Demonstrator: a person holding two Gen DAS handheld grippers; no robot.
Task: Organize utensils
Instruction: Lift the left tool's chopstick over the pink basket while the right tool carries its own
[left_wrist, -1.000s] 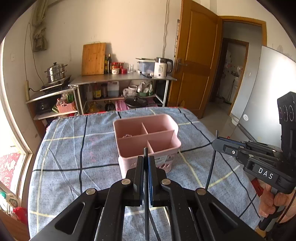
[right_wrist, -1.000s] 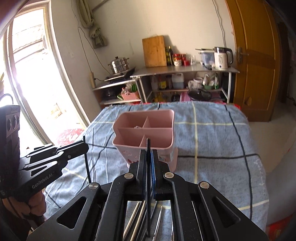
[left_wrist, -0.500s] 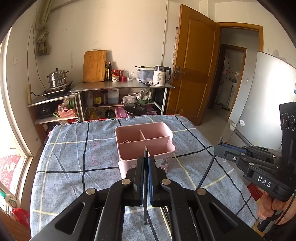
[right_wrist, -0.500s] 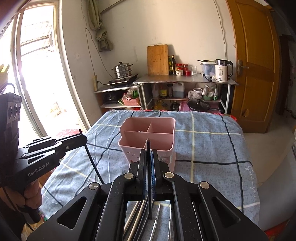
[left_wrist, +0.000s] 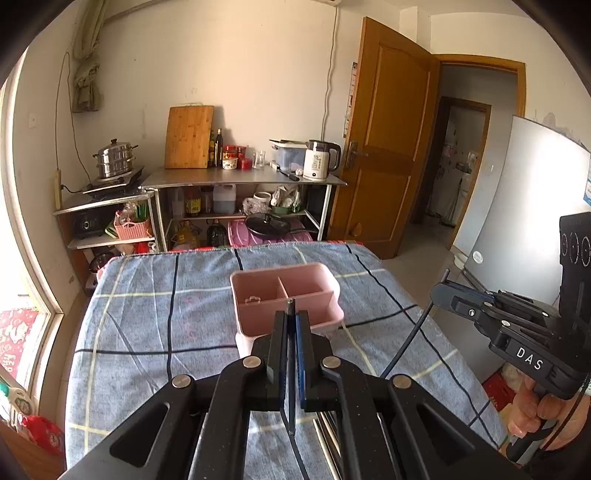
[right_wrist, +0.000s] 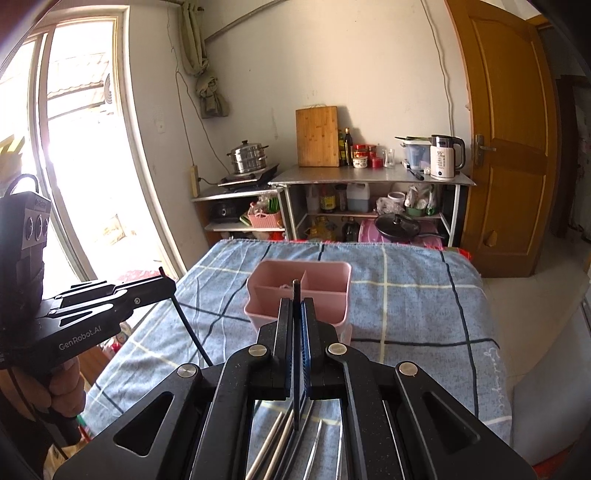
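Note:
A pink divided utensil holder (left_wrist: 284, 295) stands on the blue checked tablecloth (left_wrist: 147, 321), just beyond both grippers; it also shows in the right wrist view (right_wrist: 299, 291). My left gripper (left_wrist: 291, 317) is shut on a thin black chopstick (left_wrist: 291, 369) that runs down between its fingers. My right gripper (right_wrist: 296, 306) is shut on another thin black chopstick (right_wrist: 295, 354). Each gripper shows in the other's view, the right gripper (left_wrist: 443, 291) and the left gripper (right_wrist: 162, 284), each with its stick hanging down. Several metal utensils (right_wrist: 295, 439) lie on the cloth under my right gripper.
A steel shelf unit (left_wrist: 240, 181) with kettle, cutting board and bottles stands behind the table. A wooden door (left_wrist: 384, 140) is at the right, a window (right_wrist: 74, 166) at the left. A grey panel (left_wrist: 535, 206) stands to the right of the table.
Both grippers have risen and pulled back from the pink holder, which now looks smaller and lower. Each still holds its chopstick.

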